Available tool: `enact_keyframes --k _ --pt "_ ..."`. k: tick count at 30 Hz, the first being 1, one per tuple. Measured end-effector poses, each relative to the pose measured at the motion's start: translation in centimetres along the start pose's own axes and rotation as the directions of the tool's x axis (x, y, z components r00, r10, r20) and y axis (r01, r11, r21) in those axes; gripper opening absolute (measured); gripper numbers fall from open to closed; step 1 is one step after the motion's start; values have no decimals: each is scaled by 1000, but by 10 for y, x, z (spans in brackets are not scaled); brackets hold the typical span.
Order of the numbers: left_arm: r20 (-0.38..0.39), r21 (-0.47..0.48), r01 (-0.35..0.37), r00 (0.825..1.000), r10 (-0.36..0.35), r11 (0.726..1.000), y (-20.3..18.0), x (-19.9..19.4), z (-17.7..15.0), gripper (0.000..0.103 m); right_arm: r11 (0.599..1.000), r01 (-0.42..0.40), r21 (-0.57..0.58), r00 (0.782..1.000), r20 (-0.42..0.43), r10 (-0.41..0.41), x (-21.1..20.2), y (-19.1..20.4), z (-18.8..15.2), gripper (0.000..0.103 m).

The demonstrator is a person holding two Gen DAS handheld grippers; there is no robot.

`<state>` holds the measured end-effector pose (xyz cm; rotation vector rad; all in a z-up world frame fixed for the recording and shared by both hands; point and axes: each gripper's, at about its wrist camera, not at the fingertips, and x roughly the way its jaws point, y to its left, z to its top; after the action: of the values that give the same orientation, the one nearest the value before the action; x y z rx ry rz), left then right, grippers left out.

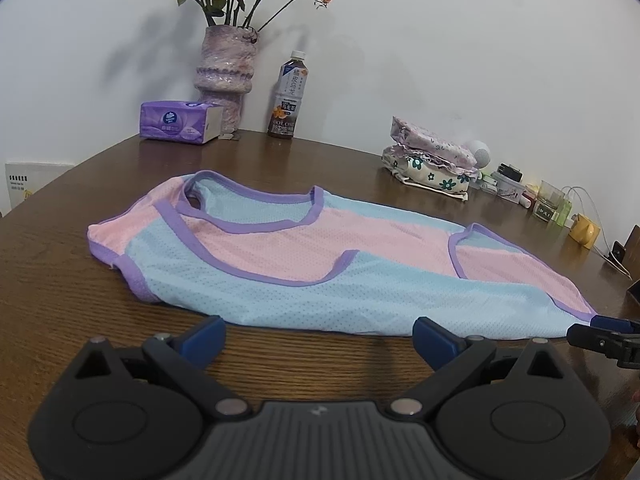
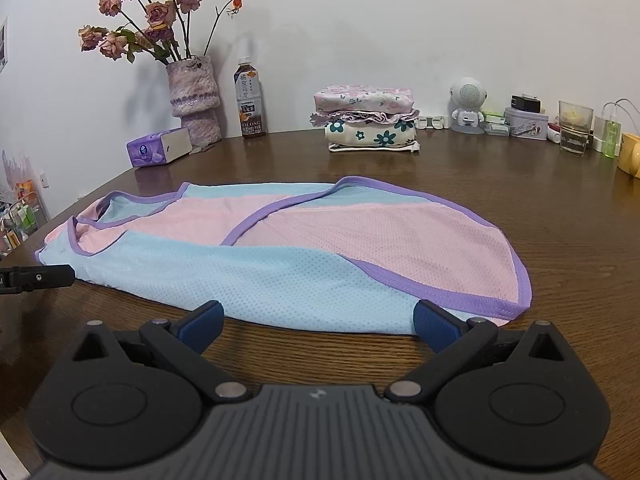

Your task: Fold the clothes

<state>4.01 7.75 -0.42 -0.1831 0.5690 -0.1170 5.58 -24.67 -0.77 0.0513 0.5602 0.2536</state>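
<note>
Left wrist view: my left gripper (image 1: 318, 334) is spread wide, empty, just short of the mesh top (image 1: 304, 264) on the counter (image 1: 60, 300). Right gripper (image 2: 318, 322) same deal, wide at the hem.

Far ahead of the tool, the drink bottle (image 2: 249, 102) against the wall carried a dark band reading "OOLONG", with large Chinese characters above it too small to read surely. The purple tissue pack (image 1: 181, 121) bore a logo that could not be read.
</note>
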Motion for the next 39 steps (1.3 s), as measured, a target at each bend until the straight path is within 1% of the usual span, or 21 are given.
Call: enact_keyframes --k 19,29,39 --pt "4 -7 4 1000 -4 1000 2 0 -1 100 999 -11 32 1000 -11 11 1 -3 0 103" --pt "13 -25 14 1000 -13 1000 5 -1 -1 100 1000 -6 28 1000 -15 7 3 -2 0 103" --pt "17 -30 7 1000 -7 1000 5 -2 -2 100 999 -8 33 1000 -14 8 2 -3 -1 103"
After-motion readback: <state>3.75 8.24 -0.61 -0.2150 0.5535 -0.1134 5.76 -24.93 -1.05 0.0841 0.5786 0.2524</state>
